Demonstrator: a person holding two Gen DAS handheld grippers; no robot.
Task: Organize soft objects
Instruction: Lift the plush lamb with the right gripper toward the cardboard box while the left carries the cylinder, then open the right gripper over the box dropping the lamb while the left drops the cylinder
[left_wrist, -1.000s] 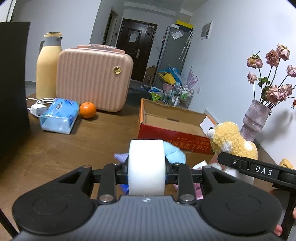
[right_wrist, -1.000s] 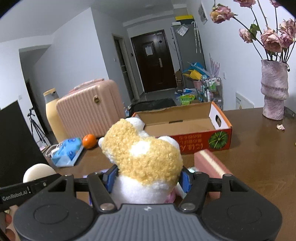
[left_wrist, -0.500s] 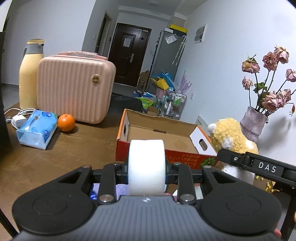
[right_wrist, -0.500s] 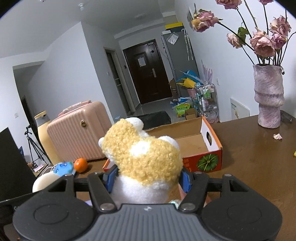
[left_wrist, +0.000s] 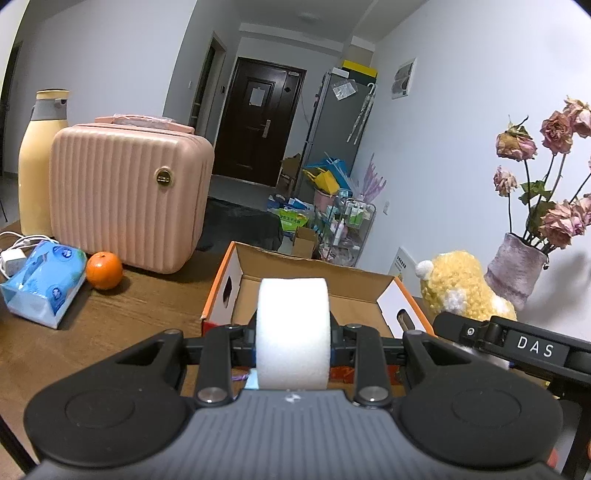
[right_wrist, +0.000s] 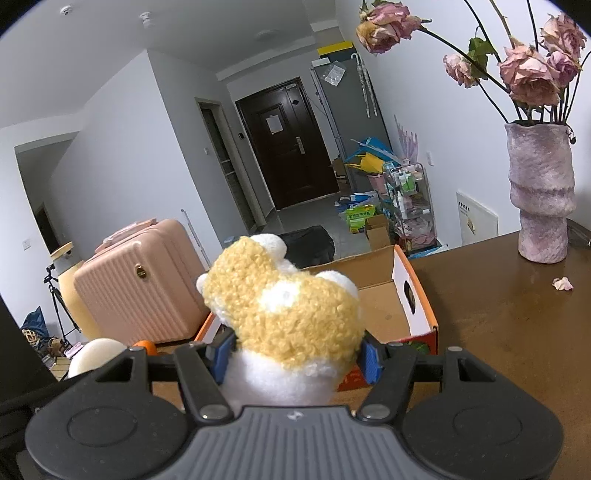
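My left gripper (left_wrist: 293, 341) is shut on a white foam roll (left_wrist: 293, 328), held just in front of an open orange cardboard box (left_wrist: 314, 291). My right gripper (right_wrist: 295, 354) is shut on a yellow and white plush toy (right_wrist: 284, 310), with the same box (right_wrist: 391, 302) behind it. In the left wrist view the plush toy (left_wrist: 461, 290) and the right gripper's black body show at the right. The foam roll (right_wrist: 96, 356) shows at the lower left of the right wrist view. The box looks empty inside.
On the brown table (left_wrist: 110, 317) stand a pink ribbed case (left_wrist: 125, 199), a yellow flask (left_wrist: 38, 162), an orange (left_wrist: 104, 270), a blue tissue pack (left_wrist: 44, 282) and a white charger. A purple vase (right_wrist: 541, 192) of dried roses stands at the right, near the wall.
Both grippers have moved forward toward the box with their loads. The box now lies straight ahead and closer, and the items on the table below have slipped out of view.
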